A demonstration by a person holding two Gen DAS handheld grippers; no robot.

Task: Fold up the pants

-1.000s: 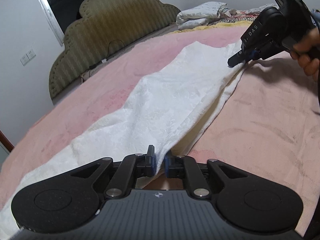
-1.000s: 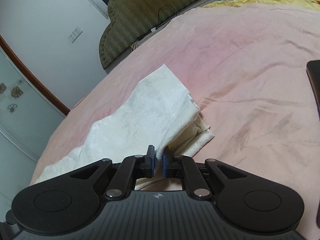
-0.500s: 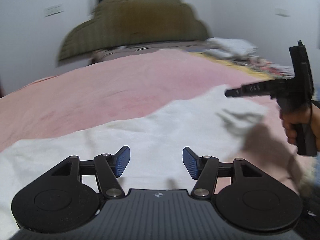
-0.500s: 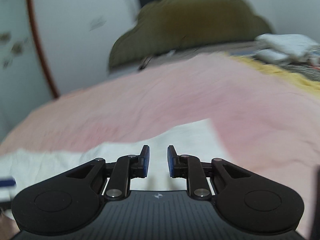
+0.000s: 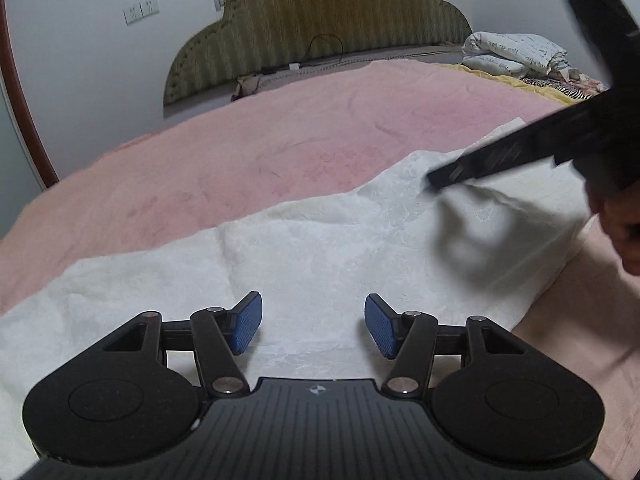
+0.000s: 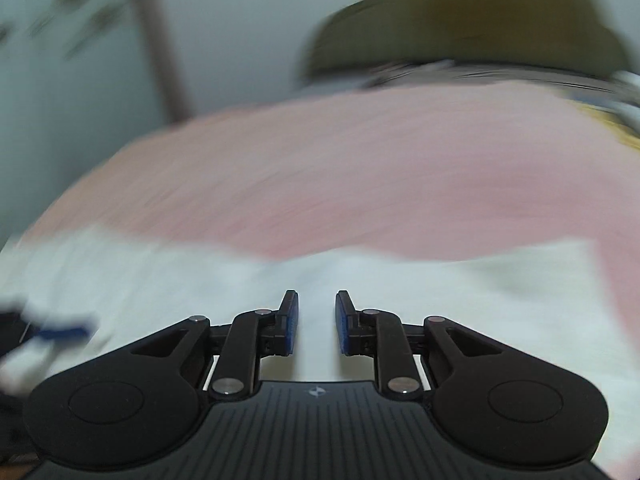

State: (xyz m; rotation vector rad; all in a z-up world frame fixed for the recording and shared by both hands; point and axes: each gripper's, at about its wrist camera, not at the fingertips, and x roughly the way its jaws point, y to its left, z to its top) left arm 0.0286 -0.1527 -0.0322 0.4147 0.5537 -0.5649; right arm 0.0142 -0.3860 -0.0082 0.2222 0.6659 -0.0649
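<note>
Both tongs have let go: left tongs gape wide, right tongs are parted slightly, both empty, over the white embossed pants, now flat on the pink bed.

One pair of white pants, one pink blanket, one headboard, two grippers: left, right. One pile of bedding at two o'clock.

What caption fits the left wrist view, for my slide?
Open left gripper above white pants on pink bedspread.
</note>
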